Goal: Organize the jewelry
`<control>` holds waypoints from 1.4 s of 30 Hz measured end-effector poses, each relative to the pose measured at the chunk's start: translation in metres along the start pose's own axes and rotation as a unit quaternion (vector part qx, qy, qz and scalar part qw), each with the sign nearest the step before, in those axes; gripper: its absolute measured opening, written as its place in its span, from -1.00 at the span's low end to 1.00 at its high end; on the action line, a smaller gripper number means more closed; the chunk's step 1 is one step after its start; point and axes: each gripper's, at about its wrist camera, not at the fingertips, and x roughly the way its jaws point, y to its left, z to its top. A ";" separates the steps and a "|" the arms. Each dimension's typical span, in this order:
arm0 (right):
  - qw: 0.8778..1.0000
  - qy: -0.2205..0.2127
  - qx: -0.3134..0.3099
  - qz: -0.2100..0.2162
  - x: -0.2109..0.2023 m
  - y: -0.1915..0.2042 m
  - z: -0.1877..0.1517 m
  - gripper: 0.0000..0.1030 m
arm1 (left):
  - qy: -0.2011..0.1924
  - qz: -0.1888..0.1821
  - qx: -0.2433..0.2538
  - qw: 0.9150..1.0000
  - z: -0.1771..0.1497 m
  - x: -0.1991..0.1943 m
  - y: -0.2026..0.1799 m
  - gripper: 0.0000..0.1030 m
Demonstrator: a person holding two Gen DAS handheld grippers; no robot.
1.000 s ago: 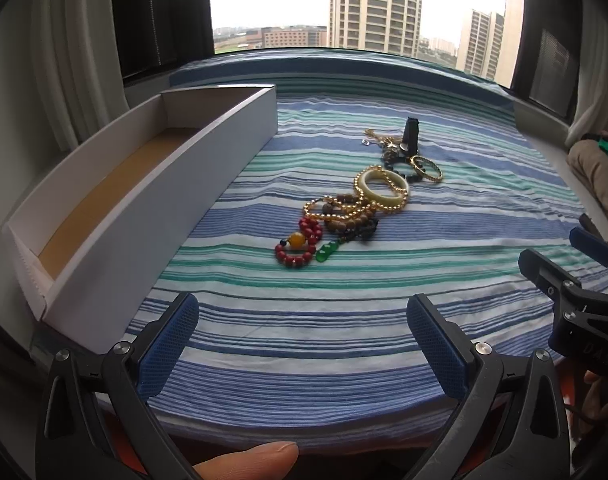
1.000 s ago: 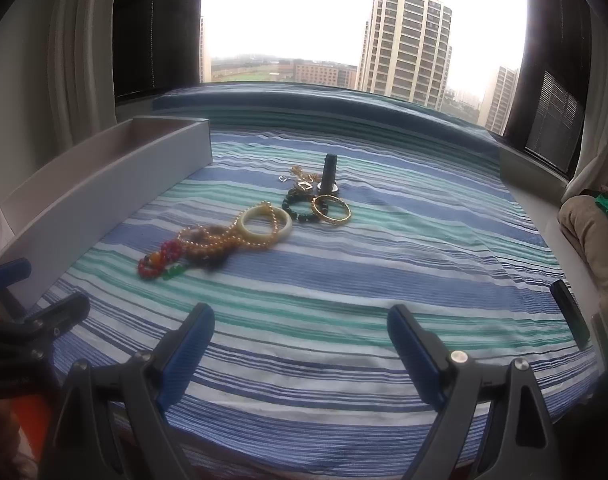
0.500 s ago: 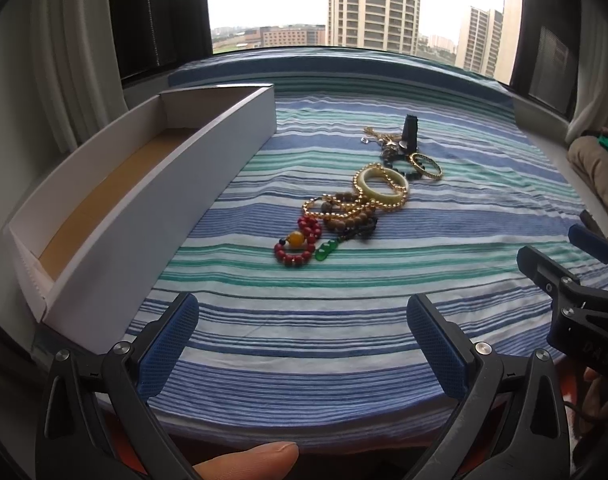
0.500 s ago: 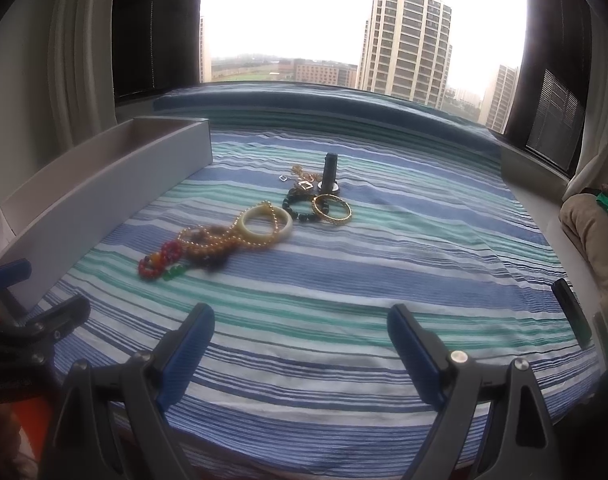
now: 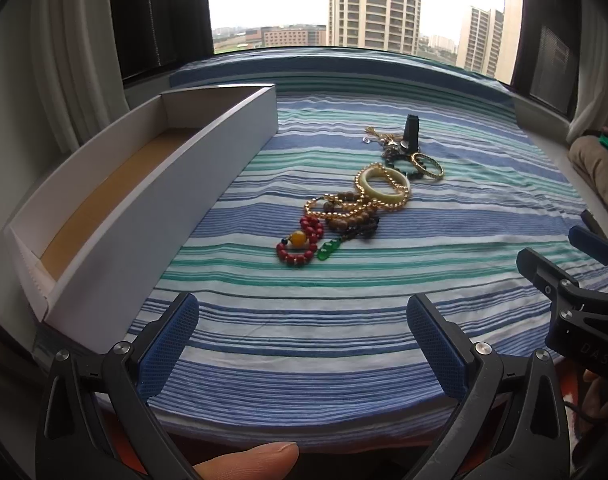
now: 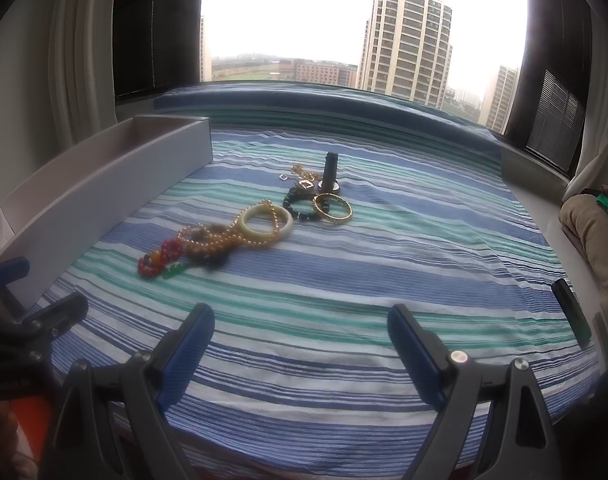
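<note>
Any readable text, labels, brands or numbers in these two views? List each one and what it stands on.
"DAS": pale embossed letters on the black body of the right gripper, at the right edge of the left wrist view; the word may run on out of sight.
No other text: the white box, the jewelry, the striped cloth and the buildings outside show nothing readable.

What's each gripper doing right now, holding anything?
Left gripper: open, holding nothing.
Right gripper: open, holding nothing.
</note>
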 end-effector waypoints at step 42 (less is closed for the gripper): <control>1.000 0.023 0.004 -0.014 0.046 -0.016 -0.004 0.75 | -0.009 0.019 -0.025 0.999 0.003 0.019 -0.004 0.99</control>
